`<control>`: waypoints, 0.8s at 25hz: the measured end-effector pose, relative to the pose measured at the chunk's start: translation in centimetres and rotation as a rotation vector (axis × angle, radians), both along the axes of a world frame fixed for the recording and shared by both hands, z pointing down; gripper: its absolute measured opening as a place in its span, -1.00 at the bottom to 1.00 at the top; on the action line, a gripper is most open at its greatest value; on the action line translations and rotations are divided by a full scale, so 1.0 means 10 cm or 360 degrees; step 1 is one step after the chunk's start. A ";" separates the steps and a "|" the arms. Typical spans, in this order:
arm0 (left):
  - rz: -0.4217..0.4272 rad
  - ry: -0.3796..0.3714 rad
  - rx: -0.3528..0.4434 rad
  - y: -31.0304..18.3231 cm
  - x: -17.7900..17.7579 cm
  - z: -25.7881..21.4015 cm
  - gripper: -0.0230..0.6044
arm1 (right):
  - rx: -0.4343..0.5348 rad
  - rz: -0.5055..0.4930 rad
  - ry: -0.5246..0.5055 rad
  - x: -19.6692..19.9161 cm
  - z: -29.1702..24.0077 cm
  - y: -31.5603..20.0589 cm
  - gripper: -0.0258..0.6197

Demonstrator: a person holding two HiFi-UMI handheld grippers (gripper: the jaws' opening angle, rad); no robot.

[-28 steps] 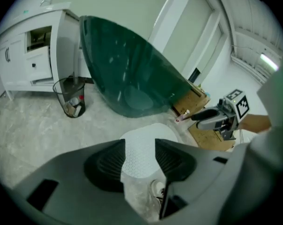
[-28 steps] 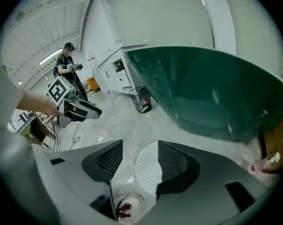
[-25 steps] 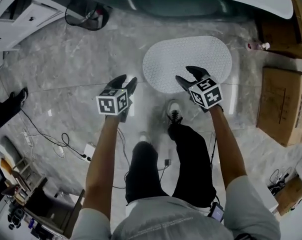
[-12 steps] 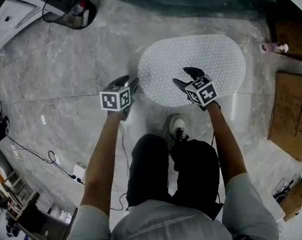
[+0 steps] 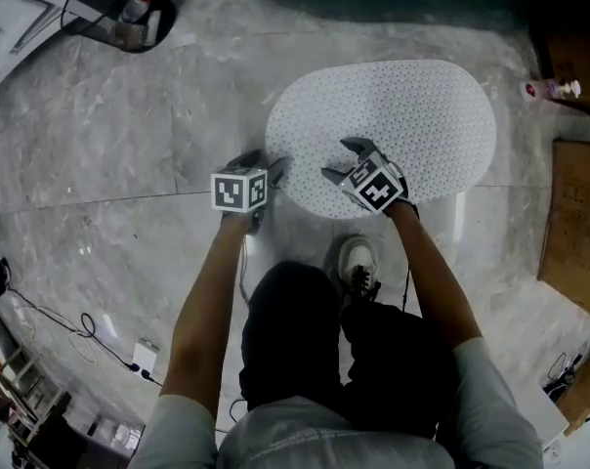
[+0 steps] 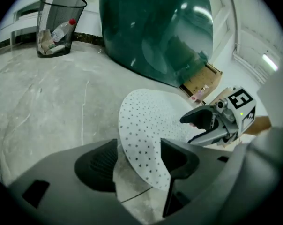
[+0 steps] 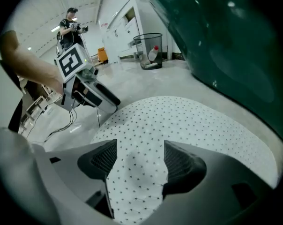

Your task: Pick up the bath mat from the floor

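On the grey marble floor (image 5: pixel 119 145), the white dotted oval bath mat (image 5: pixel 402 115) lay between the dark green tub (image 6: pixel 155 27) and the person's shoe (image 5: pixel 357 260), with its long axis running left to right in the head view. At the mat's near left end sat the left gripper (image 5: pixel 266 162), its jaws spread and just opened wider, the mat's rim passing between them. Over the near edge, the right gripper (image 5: pixel 339 160) had jaws likewise newly widened, straddling a slight pucker of mat.
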State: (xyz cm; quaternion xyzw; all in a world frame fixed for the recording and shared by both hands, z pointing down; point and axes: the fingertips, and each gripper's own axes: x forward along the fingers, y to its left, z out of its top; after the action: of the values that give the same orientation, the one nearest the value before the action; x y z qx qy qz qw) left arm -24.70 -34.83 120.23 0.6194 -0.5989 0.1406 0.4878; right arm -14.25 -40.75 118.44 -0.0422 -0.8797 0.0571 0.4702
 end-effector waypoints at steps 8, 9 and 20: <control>-0.0036 -0.0073 0.0008 -0.11 0.00 0.11 -0.01 | 0.0069 -0.0035 0.0080 0.11 0.38 -0.01 0.06; -0.0014 -0.0077 0.0015 -0.11 0.03 0.12 0.01 | 0.0092 -0.0037 0.0064 0.10 0.39 -0.02 0.06; 0.0290 0.0060 0.0032 -0.22 0.44 0.07 0.02 | 0.0041 0.0185 -0.0148 0.04 0.32 -0.04 0.06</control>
State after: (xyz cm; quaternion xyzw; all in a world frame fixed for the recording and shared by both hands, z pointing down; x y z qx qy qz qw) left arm -20.29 -37.00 120.98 0.6787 -0.5322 0.1667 0.4778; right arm -13.81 -41.13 121.67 0.0125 -0.9022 0.0711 0.4253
